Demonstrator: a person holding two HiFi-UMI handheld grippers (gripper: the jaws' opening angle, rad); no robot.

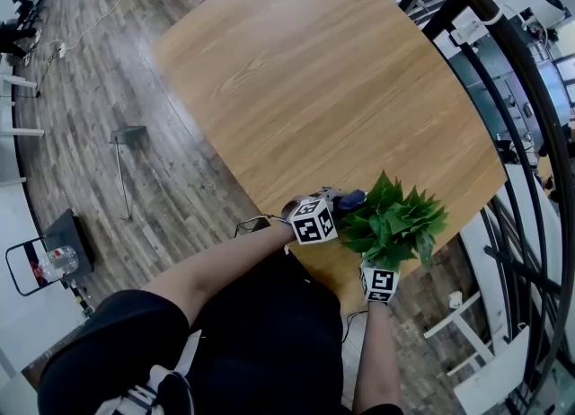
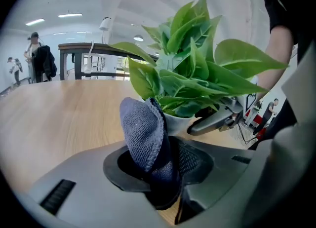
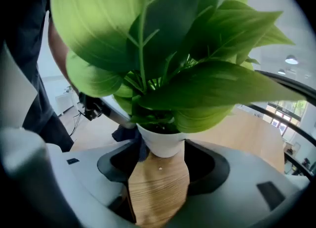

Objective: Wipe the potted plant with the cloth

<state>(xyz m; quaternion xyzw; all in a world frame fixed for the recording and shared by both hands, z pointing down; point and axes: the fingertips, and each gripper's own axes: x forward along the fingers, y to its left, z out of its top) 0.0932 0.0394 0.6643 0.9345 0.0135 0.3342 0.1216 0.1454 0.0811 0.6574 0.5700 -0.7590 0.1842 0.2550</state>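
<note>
My left tool (image 2: 159,159) clamps blue cloth (image 2: 144,132), its folded end sticking up just beside potted plant (image 1: 393,221). My right tool (image 3: 161,167) grips white pot (image 3: 161,146) at worktop (image 1: 314,72) near edge, lower right of frame. Leaves overhang pot. Black railing (image 1: 508,61) at right.

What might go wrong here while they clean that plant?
1. The plant stands close to the table's near edge; a firm push from the cloth might tip or slide it off.
2. The right gripper has its jaws either side of the pot, but whether they grip it is unclear, so it may be unsteadied.
3. The left gripper pinches a bunched fold of cloth, which might slip out.
</note>
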